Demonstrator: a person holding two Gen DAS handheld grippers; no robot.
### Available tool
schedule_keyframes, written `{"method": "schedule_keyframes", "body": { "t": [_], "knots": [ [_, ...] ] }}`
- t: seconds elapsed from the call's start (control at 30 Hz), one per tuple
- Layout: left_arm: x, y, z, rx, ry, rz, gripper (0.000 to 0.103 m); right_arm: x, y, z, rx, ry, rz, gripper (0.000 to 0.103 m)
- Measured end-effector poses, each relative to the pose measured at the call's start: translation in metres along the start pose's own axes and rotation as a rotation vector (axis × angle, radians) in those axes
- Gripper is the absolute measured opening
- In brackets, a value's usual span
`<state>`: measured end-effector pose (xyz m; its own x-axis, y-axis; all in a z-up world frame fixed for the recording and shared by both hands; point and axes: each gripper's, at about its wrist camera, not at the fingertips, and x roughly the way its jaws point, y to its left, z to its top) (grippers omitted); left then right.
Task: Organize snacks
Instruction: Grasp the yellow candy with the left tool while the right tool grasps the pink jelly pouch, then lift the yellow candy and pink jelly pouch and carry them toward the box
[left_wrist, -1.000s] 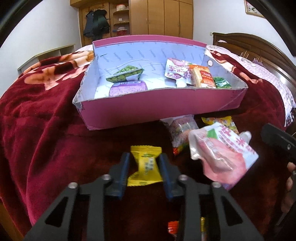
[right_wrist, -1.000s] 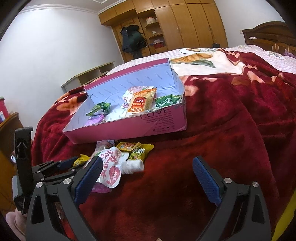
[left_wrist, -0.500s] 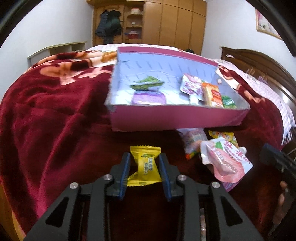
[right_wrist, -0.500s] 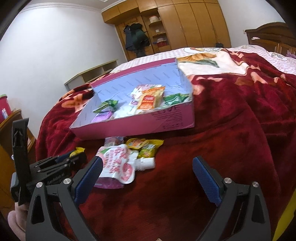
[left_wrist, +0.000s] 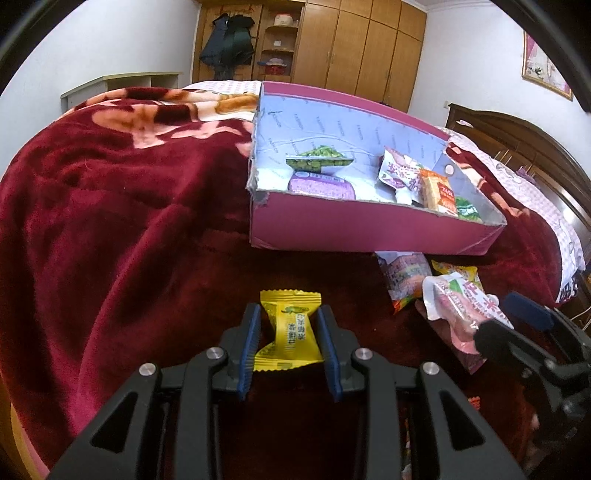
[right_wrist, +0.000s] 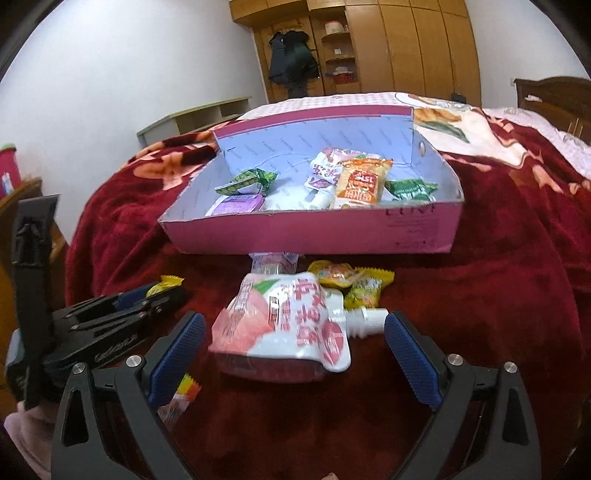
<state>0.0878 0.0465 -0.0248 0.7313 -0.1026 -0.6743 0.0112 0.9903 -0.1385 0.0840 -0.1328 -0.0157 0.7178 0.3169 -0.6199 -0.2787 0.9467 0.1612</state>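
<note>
My left gripper (left_wrist: 289, 325) is shut on a yellow candy packet (left_wrist: 289, 334), held above the red blanket, short of the pink box (left_wrist: 369, 230); the gripper also shows in the right wrist view (right_wrist: 162, 293). The box holds several snack packets, among them an orange one (right_wrist: 364, 182) and a green one (left_wrist: 319, 158). My right gripper (right_wrist: 293, 349) is open, its jaws on either side of a white and pink spouted pouch (right_wrist: 291, 321) lying on the blanket, without touching it. The pouch also shows in the left wrist view (left_wrist: 461, 306).
More small packets (right_wrist: 351, 280) lie between the pouch and the box front. Another small wrapper (right_wrist: 179, 398) lies by my right gripper's left finger. The bed is covered by a red floral blanket (left_wrist: 110, 206). A wooden headboard (left_wrist: 524, 144) and wardrobe (left_wrist: 354, 51) stand behind.
My left gripper has swung left with the candy, so the box now sits to its right. My right gripper has moved in to straddle the spouted pouch.
</note>
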Motion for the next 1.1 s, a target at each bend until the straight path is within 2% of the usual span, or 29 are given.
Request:
{"method": "schedule_keyframes", "body": {
  "t": [0.4,0.5,1.1],
  "knots": [
    [0.002,0.003,-0.002,-0.013,-0.003,-0.022,0.033,0.035,0.005,0.002,-0.032,0.077,-0.076,0.103],
    [0.002,0.004,-0.002,-0.018,-0.002,-0.028,0.033,0.039,-0.004,0.001,0.02,0.103,-0.056,0.097],
    [-0.008,0.004,0.0,-0.038,-0.024,-0.04,0.033,0.007,-0.014,-0.002,0.069,0.004,-0.011,0.096]
  ]
}}
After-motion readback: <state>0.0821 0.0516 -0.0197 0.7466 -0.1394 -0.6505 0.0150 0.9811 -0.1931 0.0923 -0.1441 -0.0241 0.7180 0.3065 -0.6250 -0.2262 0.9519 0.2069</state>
